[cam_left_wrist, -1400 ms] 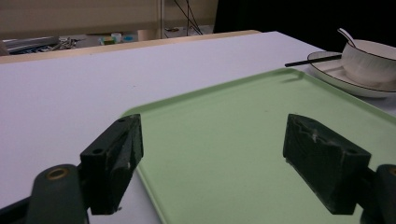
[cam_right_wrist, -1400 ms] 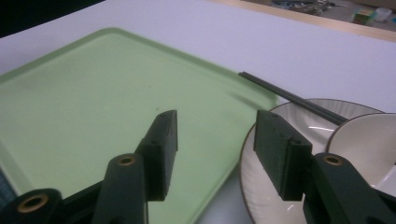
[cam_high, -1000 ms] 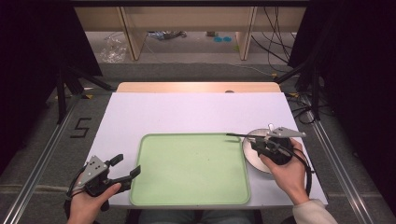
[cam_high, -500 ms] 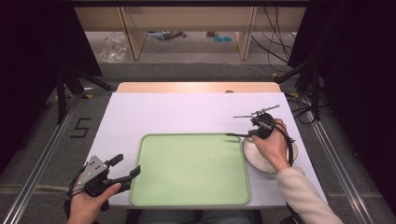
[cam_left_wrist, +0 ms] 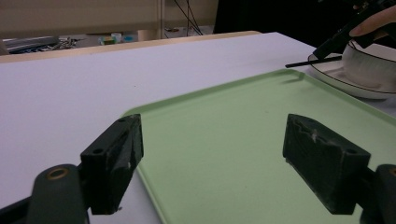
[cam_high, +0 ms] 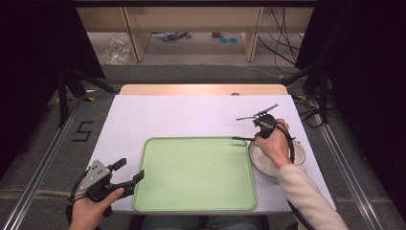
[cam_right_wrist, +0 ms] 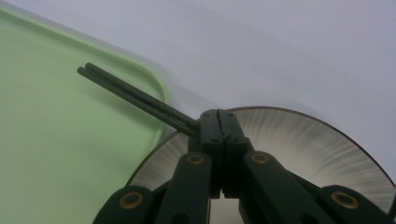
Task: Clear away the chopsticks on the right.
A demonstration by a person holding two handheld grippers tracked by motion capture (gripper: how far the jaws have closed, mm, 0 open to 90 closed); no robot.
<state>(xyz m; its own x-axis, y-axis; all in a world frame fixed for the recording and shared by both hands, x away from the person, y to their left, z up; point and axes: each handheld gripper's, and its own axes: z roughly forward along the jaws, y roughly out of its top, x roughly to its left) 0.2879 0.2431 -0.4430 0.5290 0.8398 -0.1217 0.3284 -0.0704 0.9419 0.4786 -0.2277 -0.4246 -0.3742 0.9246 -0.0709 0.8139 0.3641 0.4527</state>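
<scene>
A pair of black chopsticks (cam_right_wrist: 135, 95) juts from the left rim of a white plate (cam_right_wrist: 299, 135) out over the corner of a green tray (cam_right_wrist: 56, 130). My right gripper (cam_right_wrist: 218, 114) is shut on the chopsticks' near end, above the plate. In the high view this gripper (cam_high: 256, 135) sits at the plate's (cam_high: 298, 152) far left edge, with the chopsticks (cam_high: 241, 139) pointing left. My left gripper (cam_high: 127, 172) stands open beside the tray's (cam_high: 194, 172) near left corner. Nothing lies between its jaws (cam_left_wrist: 212, 140).
The tray and plate lie on a white table top (cam_high: 191, 117) with a wooden strip (cam_high: 201, 89) along its far edge. Metal rails (cam_high: 43, 158) run down both sides of the table. Cables (cam_high: 282, 28) trail on the floor behind.
My right hand has moved away from me across the plate to its far left rim, where the chopsticks lie. The left hand and the chopsticks have stayed where they were.
</scene>
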